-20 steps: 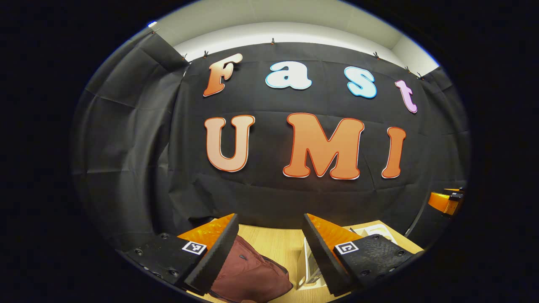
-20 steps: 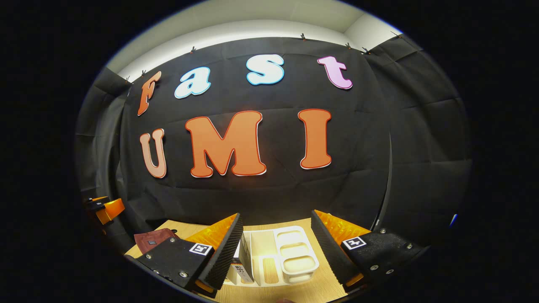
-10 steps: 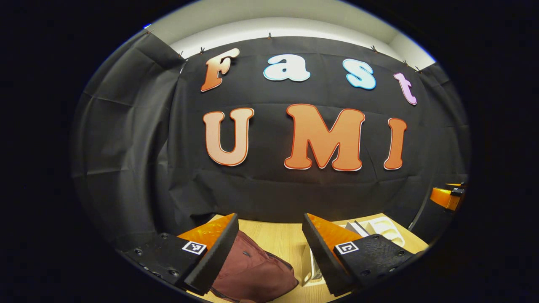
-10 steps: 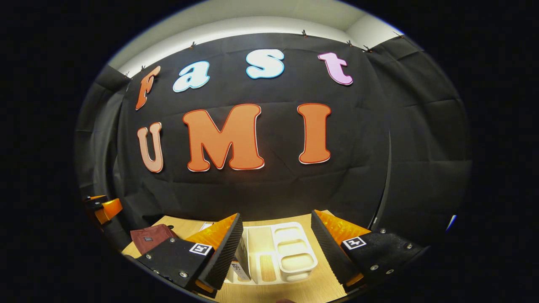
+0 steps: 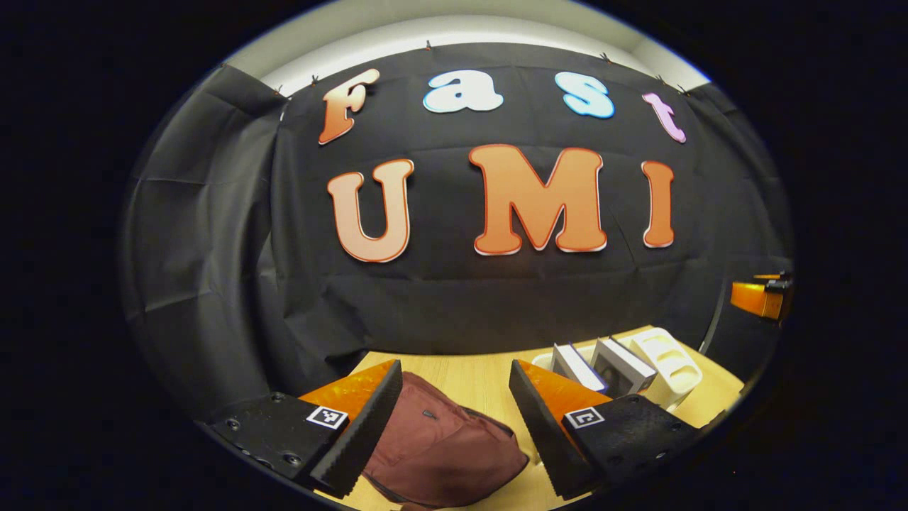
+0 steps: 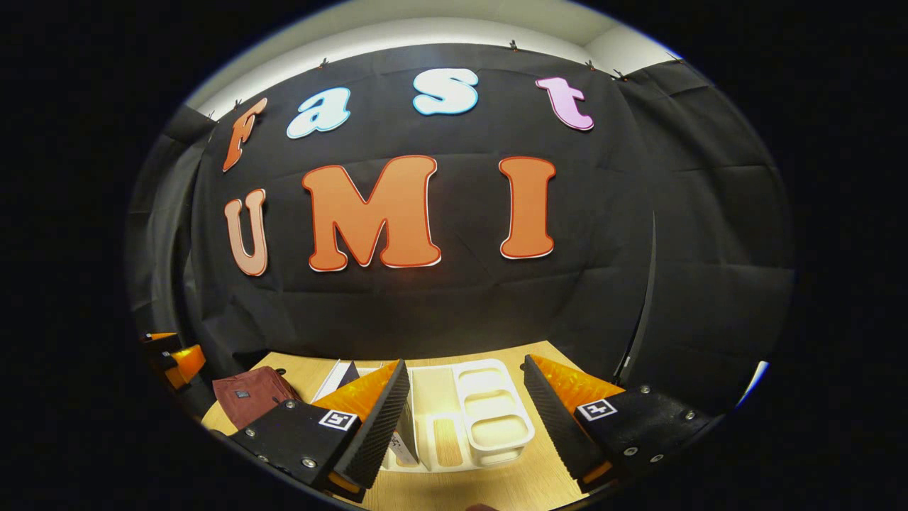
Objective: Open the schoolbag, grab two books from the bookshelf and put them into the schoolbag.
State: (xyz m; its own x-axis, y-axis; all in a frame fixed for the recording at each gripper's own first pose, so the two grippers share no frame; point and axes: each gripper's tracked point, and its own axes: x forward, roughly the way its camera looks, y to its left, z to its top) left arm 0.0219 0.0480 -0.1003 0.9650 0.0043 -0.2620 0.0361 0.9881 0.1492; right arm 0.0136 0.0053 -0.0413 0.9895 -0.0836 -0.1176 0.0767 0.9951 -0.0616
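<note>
The soft maroon fabric schoolbag [image 5: 443, 451] lies flat and unopened on the pale wooden worktop [image 5: 464, 380]; take it as your landmark. Your left hand-held gripper [image 5: 454, 426] hangs just above it, fingers apart and empty: bring it down onto the bag's zip edge, whose pull is too small to make out. Your right hand-held gripper [image 6: 464, 422], also spread and empty, sits to the bag's right, over the white plastic bookshelf [image 6: 489, 419] with its upright books [image 5: 578, 365].
</note>
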